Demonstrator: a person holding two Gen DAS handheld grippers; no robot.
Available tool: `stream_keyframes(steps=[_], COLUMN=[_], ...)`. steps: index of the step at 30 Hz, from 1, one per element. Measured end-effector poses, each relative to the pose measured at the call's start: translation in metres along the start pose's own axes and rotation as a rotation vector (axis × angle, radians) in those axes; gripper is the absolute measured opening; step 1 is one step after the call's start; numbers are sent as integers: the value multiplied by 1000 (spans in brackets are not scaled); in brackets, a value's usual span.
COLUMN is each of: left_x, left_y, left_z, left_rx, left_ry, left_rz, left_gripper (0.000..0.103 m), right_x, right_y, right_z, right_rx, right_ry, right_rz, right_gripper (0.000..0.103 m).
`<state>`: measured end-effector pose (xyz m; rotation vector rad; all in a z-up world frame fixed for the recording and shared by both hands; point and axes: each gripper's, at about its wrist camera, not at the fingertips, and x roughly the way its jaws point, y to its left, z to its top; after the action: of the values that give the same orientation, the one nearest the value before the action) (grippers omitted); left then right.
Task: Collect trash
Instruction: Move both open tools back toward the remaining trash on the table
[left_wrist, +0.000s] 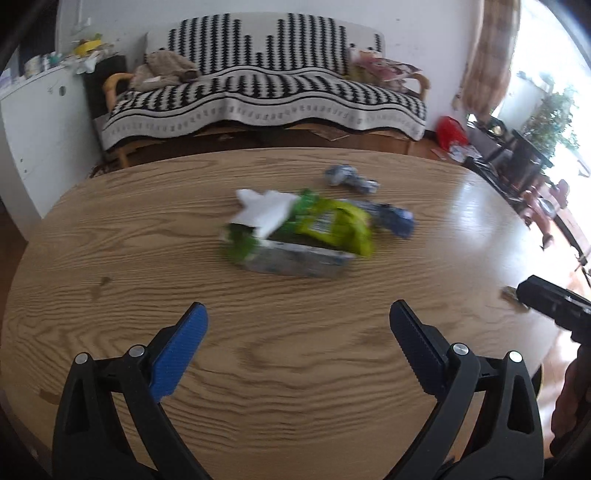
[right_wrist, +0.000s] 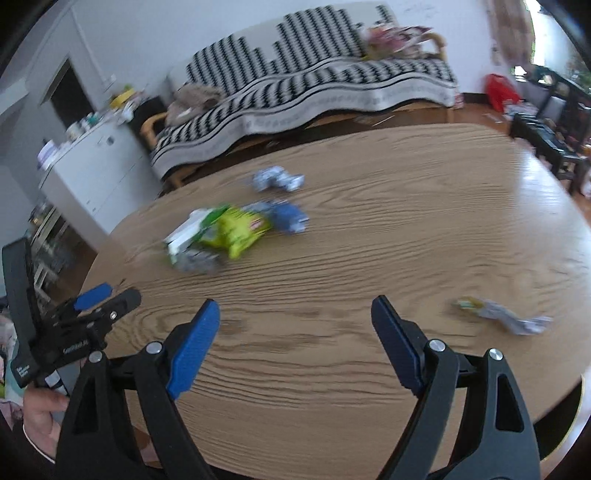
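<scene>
A pile of trash lies mid-table: a green snack bag (left_wrist: 334, 225) on a torn white and grey carton (left_wrist: 295, 260), with a blue wrapper (left_wrist: 397, 218) beside it. A crumpled blue-white wrapper (left_wrist: 349, 179) lies farther back. The same pile (right_wrist: 236, 230) and crumpled wrapper (right_wrist: 277, 179) show in the right wrist view, plus a twisted grey wrapper (right_wrist: 502, 315) at the right. My left gripper (left_wrist: 299, 321) is open and empty, short of the pile. My right gripper (right_wrist: 295, 314) is open and empty above bare table. All is motion-blurred.
The wooden oval table (left_wrist: 147, 258) fills both views. Behind it stands a sofa (left_wrist: 258, 92) with a black-and-white cover, a white cabinet (left_wrist: 33, 122) at the left, and a red bag (left_wrist: 450, 131) on the floor at the right.
</scene>
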<state>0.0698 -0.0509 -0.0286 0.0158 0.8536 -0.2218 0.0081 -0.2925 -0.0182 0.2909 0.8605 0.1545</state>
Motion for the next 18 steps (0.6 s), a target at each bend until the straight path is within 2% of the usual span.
stream_keyframes(steps=[3,9,12,16,18], left_x=[14,56,79,105,113], left_y=[18,32,41,42,40], left_z=[8,43,61,71,78], left_rx=[-10,57,69,116,139], left_ry=[17,29,40,76,59], left_rz=[-8,20,-18,-13,-32], left_gripper=[96,96,96,96,96], right_x=[24,77,88,104,111], right_y=[21,45,53,64,69], right_z=[1,2,1,2,3], right_rx=[-40,-82,-127,-182,-205], right_ry=[36,107,117,127,140], right_rz=[29,45,53,68,82], right_gripper=[81,81,81,81,81])
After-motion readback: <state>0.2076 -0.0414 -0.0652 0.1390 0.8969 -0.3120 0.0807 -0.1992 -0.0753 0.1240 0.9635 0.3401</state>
